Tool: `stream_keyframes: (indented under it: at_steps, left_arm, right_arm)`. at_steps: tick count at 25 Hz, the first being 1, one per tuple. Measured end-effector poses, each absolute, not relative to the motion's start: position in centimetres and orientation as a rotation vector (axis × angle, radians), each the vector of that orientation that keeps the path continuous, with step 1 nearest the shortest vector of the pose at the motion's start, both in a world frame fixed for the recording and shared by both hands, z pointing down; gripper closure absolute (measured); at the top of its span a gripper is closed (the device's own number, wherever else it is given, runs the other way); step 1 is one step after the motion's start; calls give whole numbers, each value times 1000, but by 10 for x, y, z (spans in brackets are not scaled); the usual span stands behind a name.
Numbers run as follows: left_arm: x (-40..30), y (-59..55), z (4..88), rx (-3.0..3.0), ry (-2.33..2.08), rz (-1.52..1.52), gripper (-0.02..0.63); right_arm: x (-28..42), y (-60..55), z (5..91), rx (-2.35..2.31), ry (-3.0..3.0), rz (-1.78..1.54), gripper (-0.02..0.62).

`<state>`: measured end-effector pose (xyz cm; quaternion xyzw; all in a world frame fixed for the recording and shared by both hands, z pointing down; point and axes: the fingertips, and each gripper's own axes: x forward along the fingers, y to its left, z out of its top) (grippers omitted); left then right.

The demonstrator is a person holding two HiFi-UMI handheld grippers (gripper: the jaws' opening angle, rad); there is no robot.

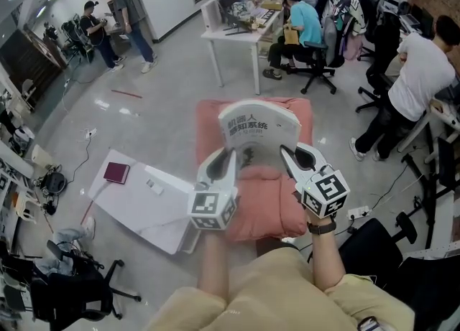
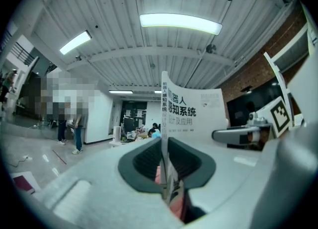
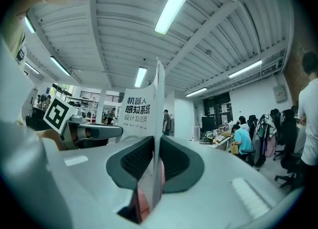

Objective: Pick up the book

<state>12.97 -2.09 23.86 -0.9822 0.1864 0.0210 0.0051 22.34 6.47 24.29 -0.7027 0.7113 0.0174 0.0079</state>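
A white book (image 1: 259, 132) with dark printed characters on its cover is held up off the pink cushioned seat (image 1: 267, 211), its cover tilted toward me. My left gripper (image 1: 228, 156) is shut on the book's lower left edge, and my right gripper (image 1: 288, 153) is shut on its lower right edge. In the left gripper view the book (image 2: 195, 110) stands upright with its edge clamped between the dark pads (image 2: 144, 161). In the right gripper view the book (image 3: 140, 112) rises the same way out of the closed pads (image 3: 174, 158). The book's lower part is hidden by the grippers.
A low white table (image 1: 147, 211) with a maroon notebook (image 1: 116, 172) on it lies to the left of the seat. Beyond stands a white desk (image 1: 233, 35) with seated people on office chairs (image 1: 316, 57). A black chair (image 1: 68, 286) is at the lower left.
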Motion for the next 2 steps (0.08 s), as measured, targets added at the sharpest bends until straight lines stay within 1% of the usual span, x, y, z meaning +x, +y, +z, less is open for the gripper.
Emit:
stream_keyframes:
  at_steps: [2]
  left_arm:
    - [131, -26, 239, -3077, 591, 63, 561]
  right_arm:
    - [225, 61, 242, -2197, 2224, 63, 545]
